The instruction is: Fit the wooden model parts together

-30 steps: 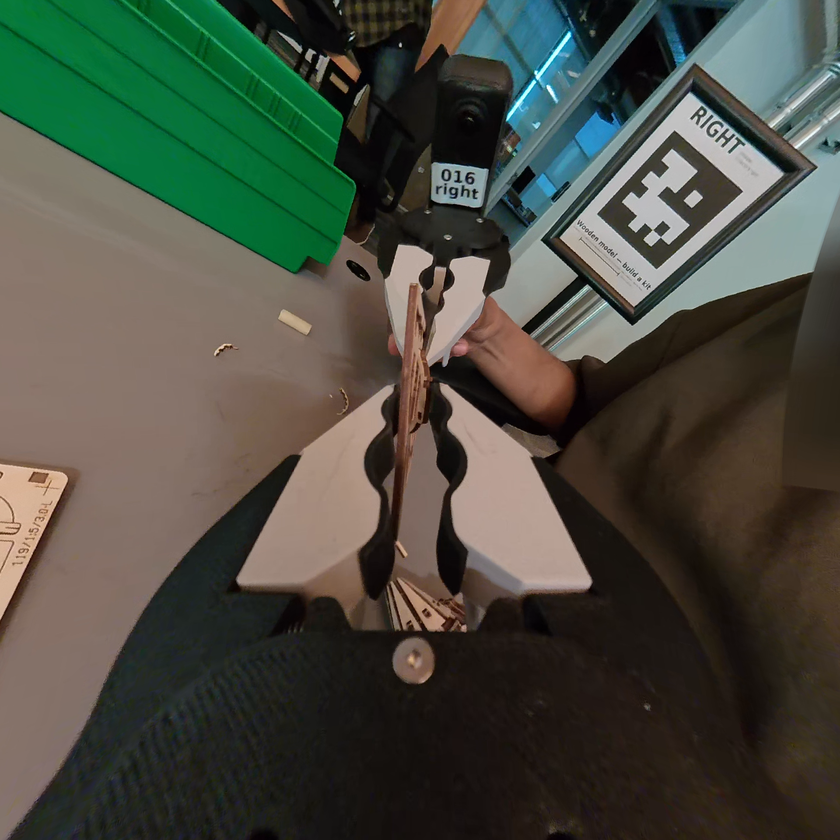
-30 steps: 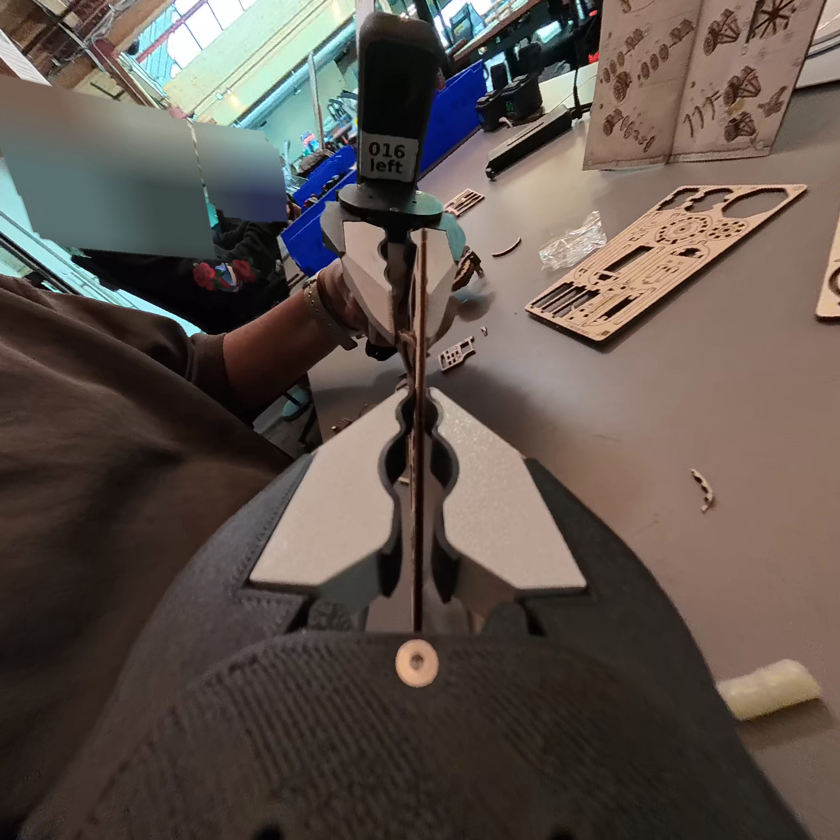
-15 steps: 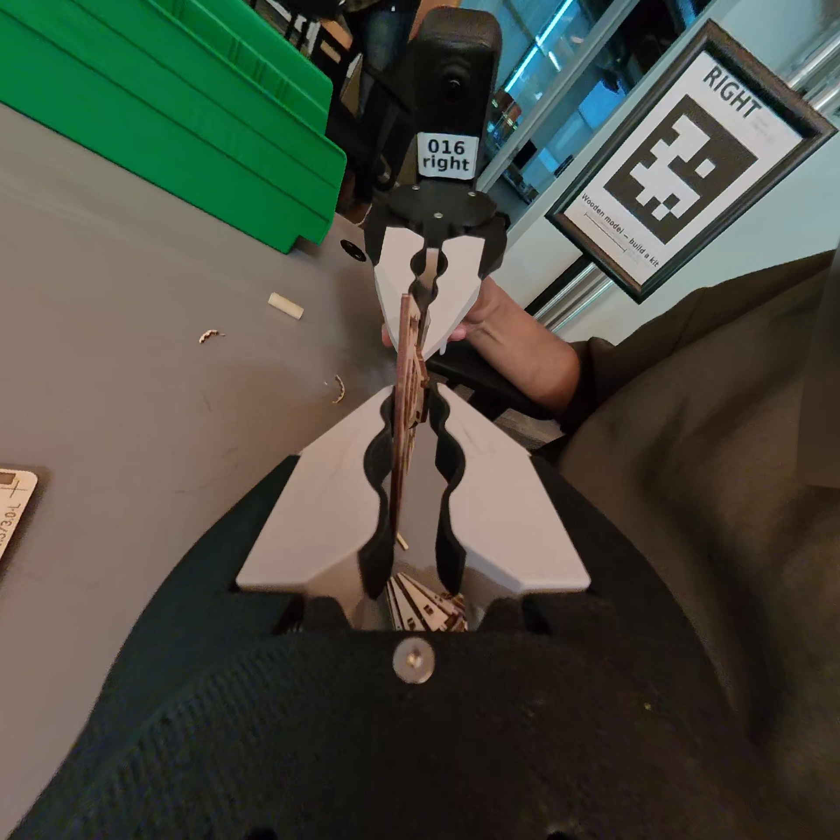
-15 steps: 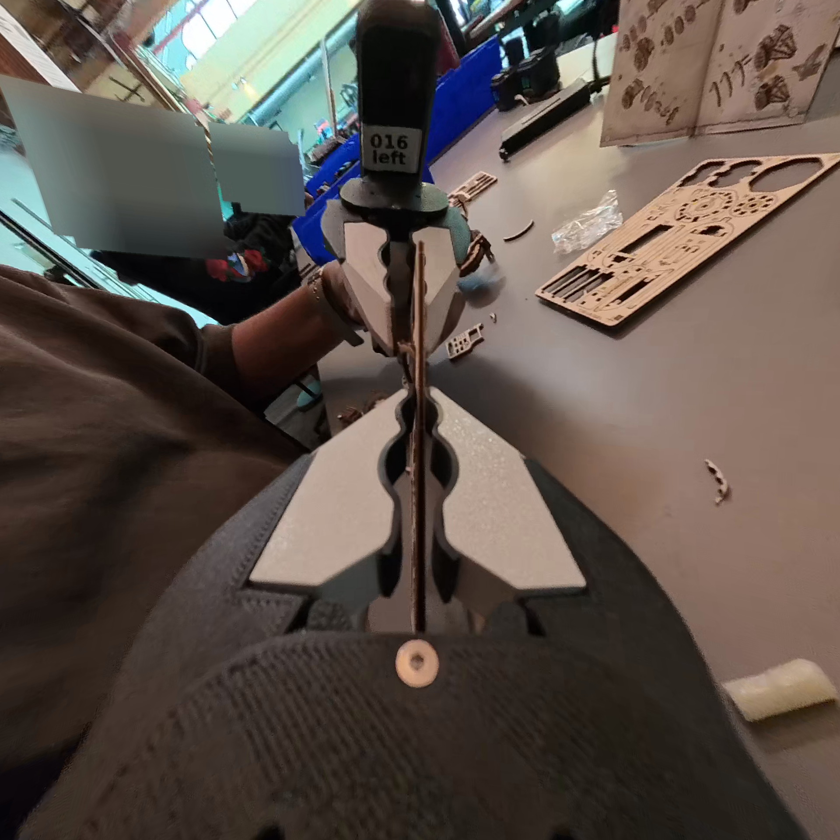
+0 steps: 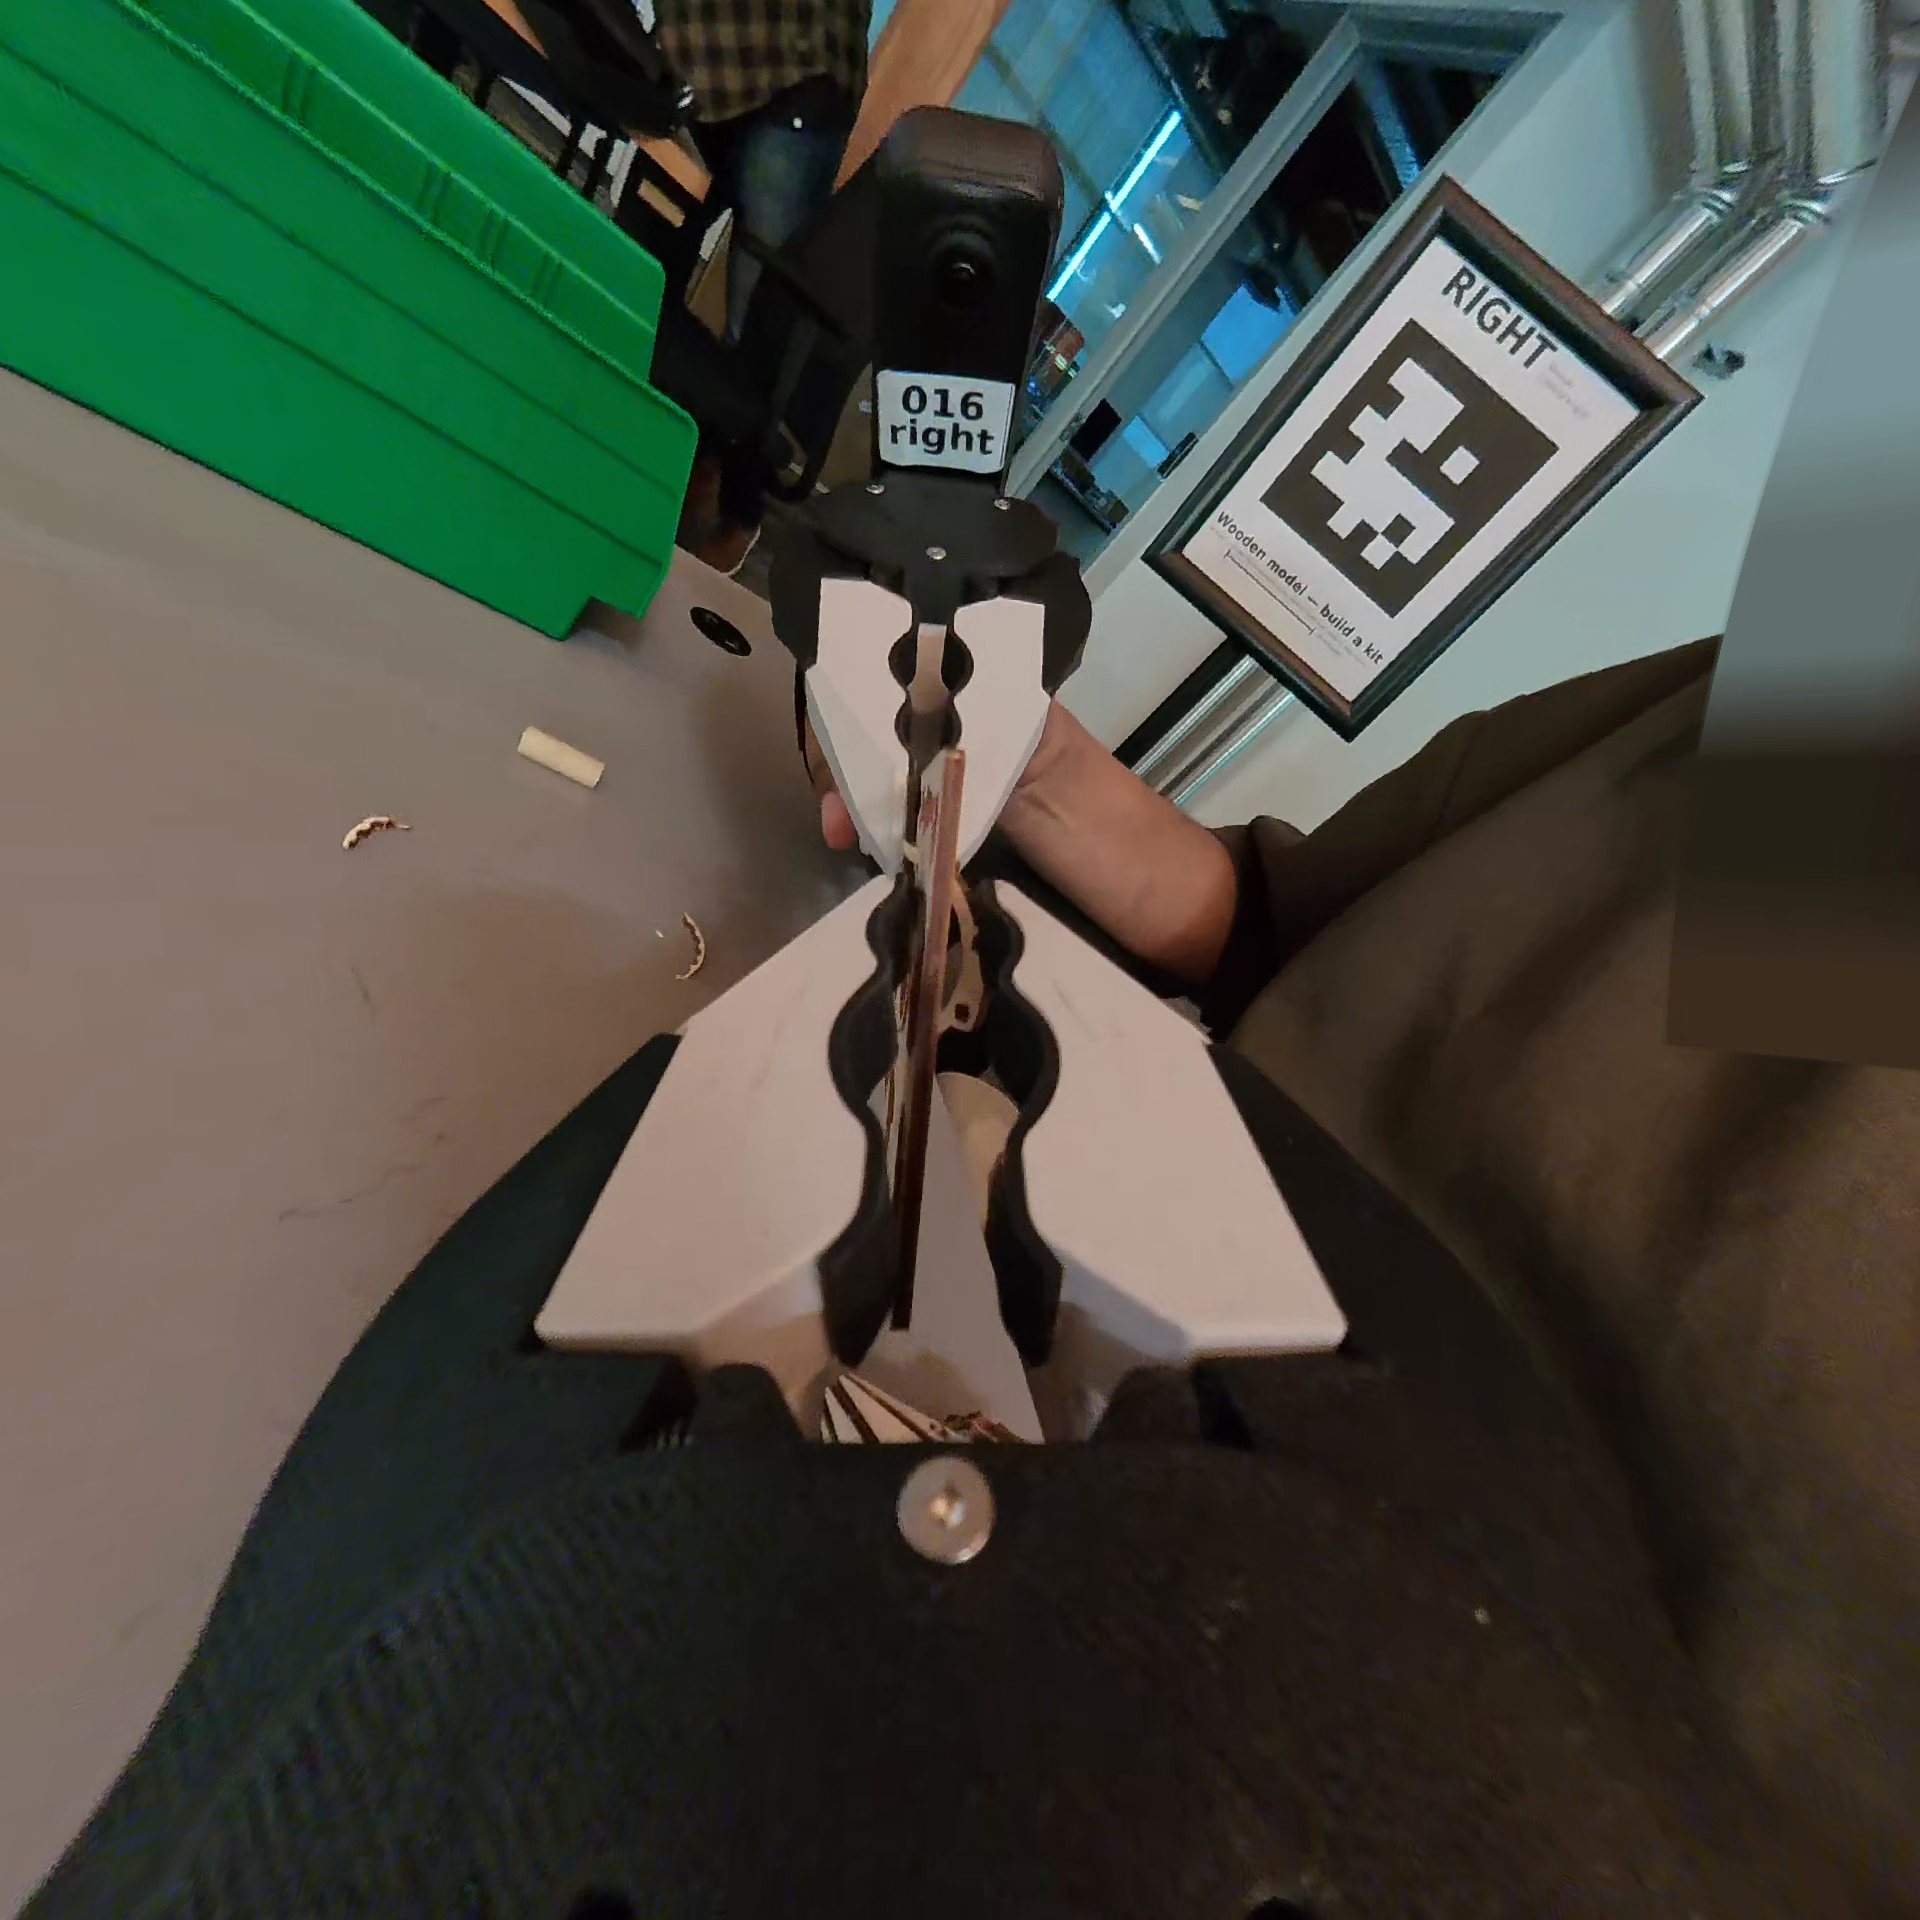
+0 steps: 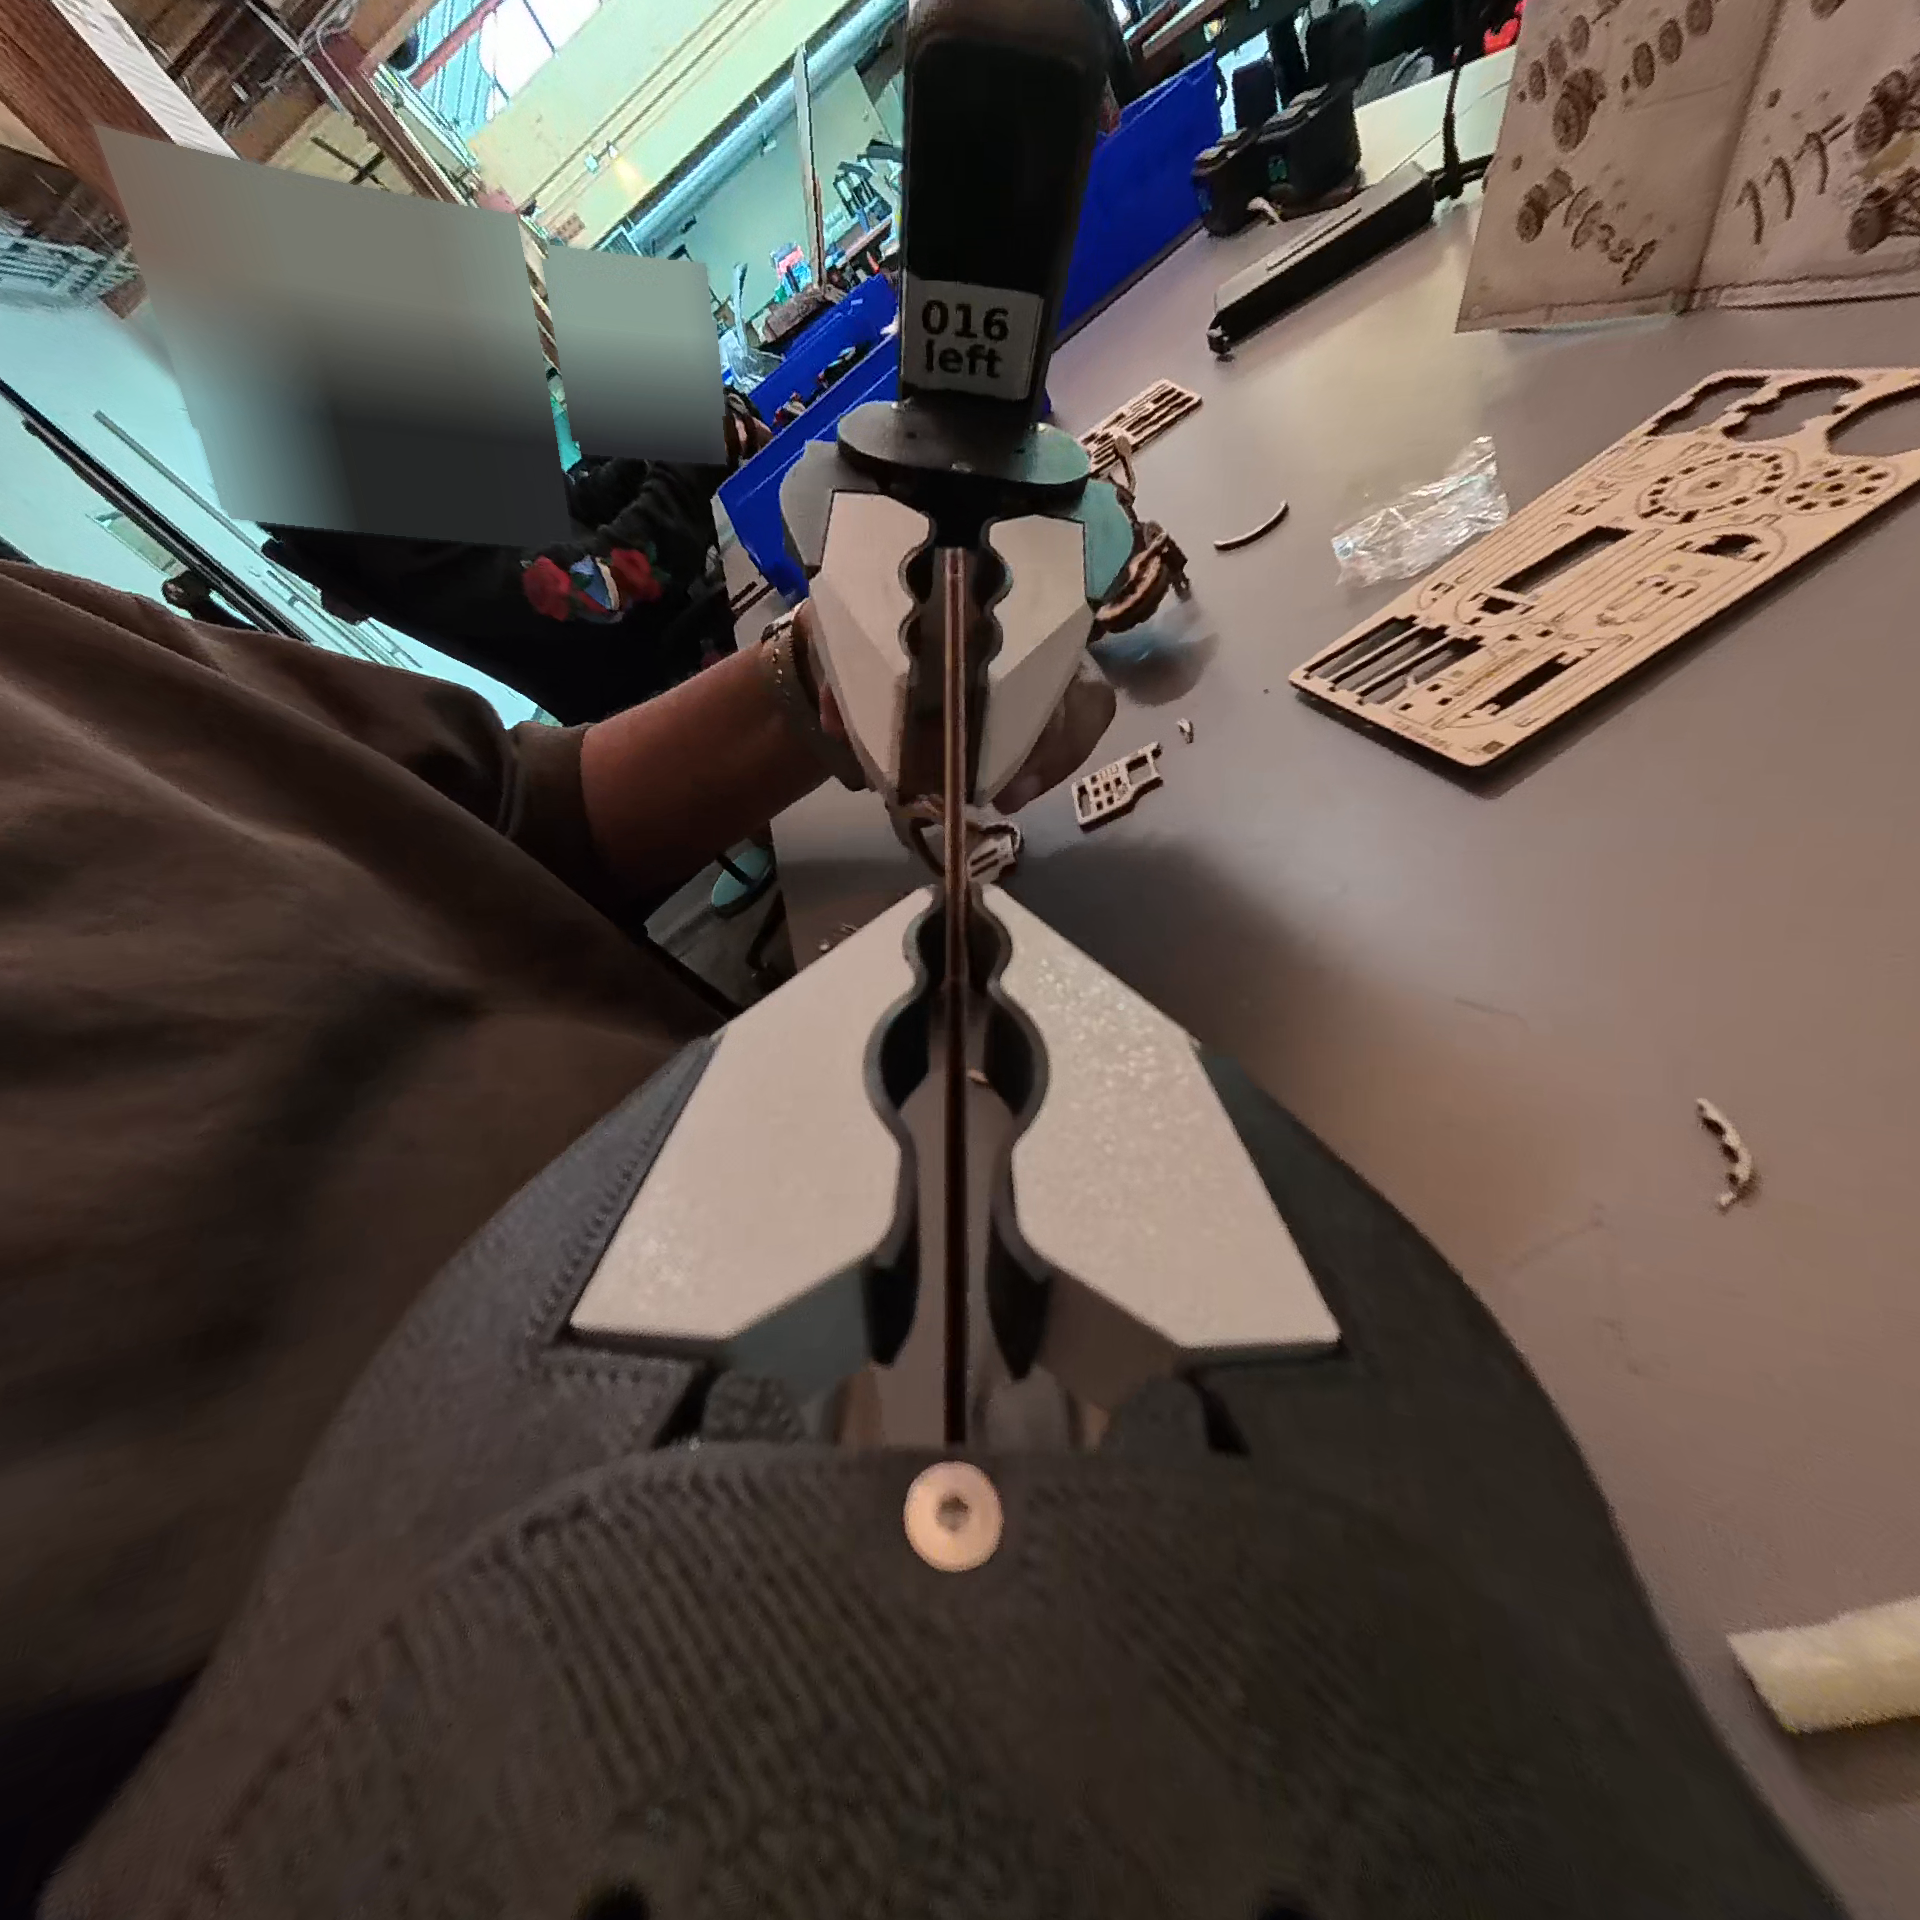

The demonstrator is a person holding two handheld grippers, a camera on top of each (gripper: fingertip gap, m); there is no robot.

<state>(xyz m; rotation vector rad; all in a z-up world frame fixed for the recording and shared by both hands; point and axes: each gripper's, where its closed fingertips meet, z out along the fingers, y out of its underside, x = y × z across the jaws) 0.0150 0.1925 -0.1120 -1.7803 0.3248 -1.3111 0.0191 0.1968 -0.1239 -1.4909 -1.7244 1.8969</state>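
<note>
**Two tongs share one thin wooden sheet**

We bring the tongs closer than one second ago; their tips now almost meet, so the parts seem near to seating.

The right tongs are pressed together on the wooden sheet. The left tongs pinch the same sheet and a small wooden piece beside it, above the grey table.

The sheet stands on edge; its long axis runs from one tongs to the other.

Both views are evenly lit from overhead, with daylight added through windows behind. Soft shadows are cast on the grey table. Edges are bent by wide-angle distortion; slight blur is seen on the near gripper housings
</note>
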